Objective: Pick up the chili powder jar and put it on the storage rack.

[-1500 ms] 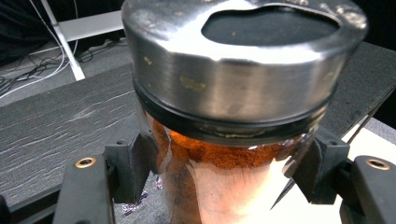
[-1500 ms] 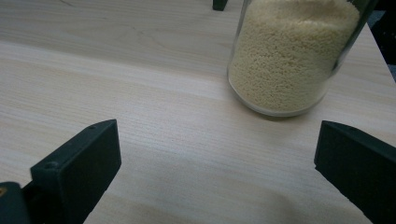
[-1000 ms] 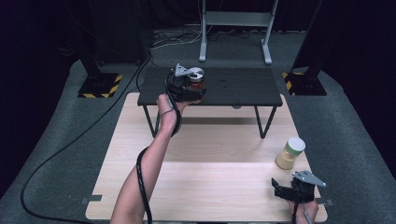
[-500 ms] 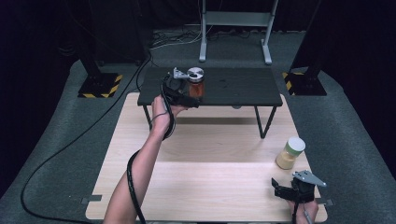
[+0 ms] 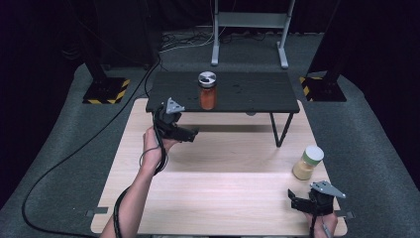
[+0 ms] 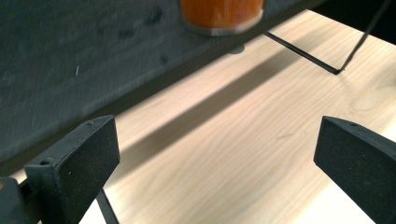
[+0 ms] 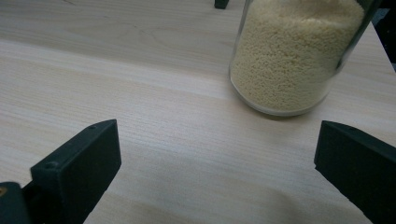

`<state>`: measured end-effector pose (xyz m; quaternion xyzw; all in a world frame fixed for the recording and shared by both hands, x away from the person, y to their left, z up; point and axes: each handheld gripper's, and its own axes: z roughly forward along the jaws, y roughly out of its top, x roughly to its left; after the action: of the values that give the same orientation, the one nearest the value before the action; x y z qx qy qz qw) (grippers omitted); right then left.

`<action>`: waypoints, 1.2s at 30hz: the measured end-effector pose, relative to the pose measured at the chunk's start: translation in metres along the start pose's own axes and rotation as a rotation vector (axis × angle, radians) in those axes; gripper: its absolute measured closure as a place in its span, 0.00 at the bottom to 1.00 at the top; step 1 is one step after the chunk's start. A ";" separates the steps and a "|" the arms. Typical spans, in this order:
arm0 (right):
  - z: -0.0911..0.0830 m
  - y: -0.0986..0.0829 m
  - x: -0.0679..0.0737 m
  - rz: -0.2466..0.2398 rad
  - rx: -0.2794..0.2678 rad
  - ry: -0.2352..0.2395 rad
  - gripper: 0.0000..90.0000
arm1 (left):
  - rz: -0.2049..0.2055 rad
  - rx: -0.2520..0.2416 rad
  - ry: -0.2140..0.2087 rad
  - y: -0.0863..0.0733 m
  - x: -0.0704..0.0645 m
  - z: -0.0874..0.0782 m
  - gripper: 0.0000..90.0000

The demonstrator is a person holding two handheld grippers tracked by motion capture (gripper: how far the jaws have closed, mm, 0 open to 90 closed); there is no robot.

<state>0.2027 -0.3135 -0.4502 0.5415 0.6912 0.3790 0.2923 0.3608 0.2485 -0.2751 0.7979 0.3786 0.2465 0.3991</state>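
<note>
The orange jar [image 5: 207, 91] is seen standing upright on the small black shelf [image 5: 257, 94] at the far side of the counter [image 5: 223, 163]. A second ago it was held by the left claw [image 5: 192, 133] up on that shelf. Now it has been let go. The left claw has been pulled back toward the person and is held over the pale wood, well apart from the jar. Its jaws are spread wide with nothing between them. In the left gripper view, the bottom of the orange jar [image 6: 219, 16] can be seen on the dark shelf ahead.

So the job of putting this jar up is judged to be done.

The right claw [image 5: 297, 203] is held low at the near right corner of the counter. It has not been moved. Its jaws are spread wide too, and nothing is pinched. The jar of yellow grains [image 5: 308, 162] is standing near it, just ahead. In the right gripper view, this jar [image 7: 294, 56] is seen close by, a little to 1 side. It is likely the next thing to be picked up.
</note>
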 end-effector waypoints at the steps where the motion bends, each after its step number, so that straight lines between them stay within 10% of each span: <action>1: 0.000 0.000 0.000 0.000 0.000 -0.001 0.00 | 0.004 0.000 0.007 -0.005 -0.001 -0.002 0.00; 29: 0.001 0.002 0.003 -0.016 0.012 -0.008 0.00 | -0.146 0.203 0.212 -0.159 -0.007 0.020 0.00; 36: 0.001 0.003 0.003 -0.017 0.017 -0.007 0.00 | -0.219 0.181 0.192 -0.178 0.001 0.025 0.00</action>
<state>0.2048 -0.3102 -0.4485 0.5393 0.6979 0.3690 0.2933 0.3061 0.3082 -0.4361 0.7572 0.5204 0.2416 0.3121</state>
